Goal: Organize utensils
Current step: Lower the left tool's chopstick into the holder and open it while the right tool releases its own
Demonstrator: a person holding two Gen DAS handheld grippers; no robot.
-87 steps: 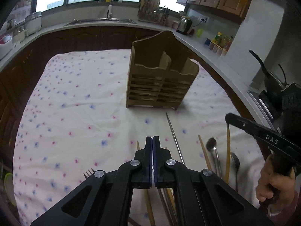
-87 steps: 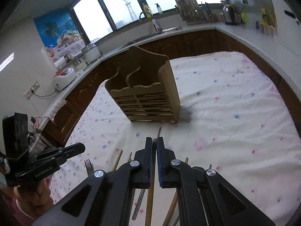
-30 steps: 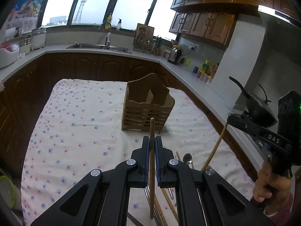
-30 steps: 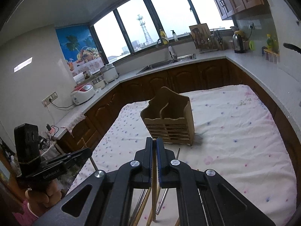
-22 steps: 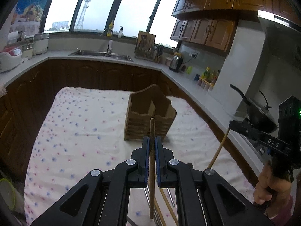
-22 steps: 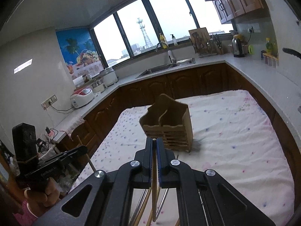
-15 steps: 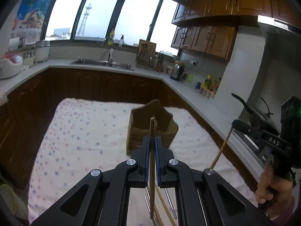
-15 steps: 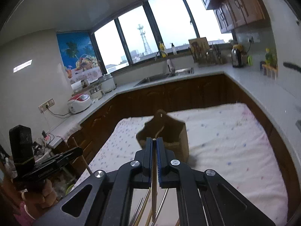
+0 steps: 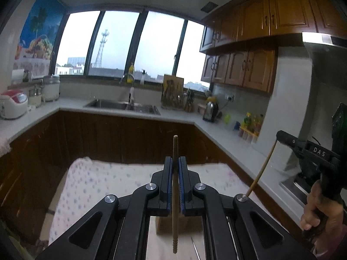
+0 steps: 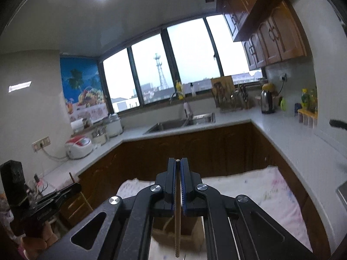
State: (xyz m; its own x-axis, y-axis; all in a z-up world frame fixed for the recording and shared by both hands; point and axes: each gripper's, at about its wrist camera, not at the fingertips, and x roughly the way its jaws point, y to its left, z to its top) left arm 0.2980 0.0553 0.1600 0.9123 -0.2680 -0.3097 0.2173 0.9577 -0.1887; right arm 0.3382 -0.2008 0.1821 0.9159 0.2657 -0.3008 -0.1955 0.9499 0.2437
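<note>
My left gripper (image 9: 175,162) is shut on a wooden chopstick (image 9: 175,145) that stands upright between its pads. My right gripper (image 10: 177,162) is shut on a second chopstick (image 10: 177,231), which hangs down below its pads. The wooden utensil holder (image 9: 188,224) shows only in part, low behind each gripper's frame (image 10: 195,241). In the left wrist view the right gripper (image 9: 279,135) is at the far right in a hand (image 9: 318,212), its chopstick (image 9: 260,173) slanting down. In the right wrist view the left gripper (image 10: 73,187) is at the lower left.
The table's floral cloth (image 9: 97,179) lies below both grippers, with a thin metal utensil (image 9: 196,249) on it. Dark cabinets and a pale counter (image 10: 282,134) with a sink (image 10: 182,123), a kettle (image 10: 266,101) and a rice cooker (image 10: 79,147) ring the table.
Both grippers have lifted a chopstick off the cloth and kept rising and tilting upward. The holder has slid from mid-picture to the bottom, behind the gripper frames.
</note>
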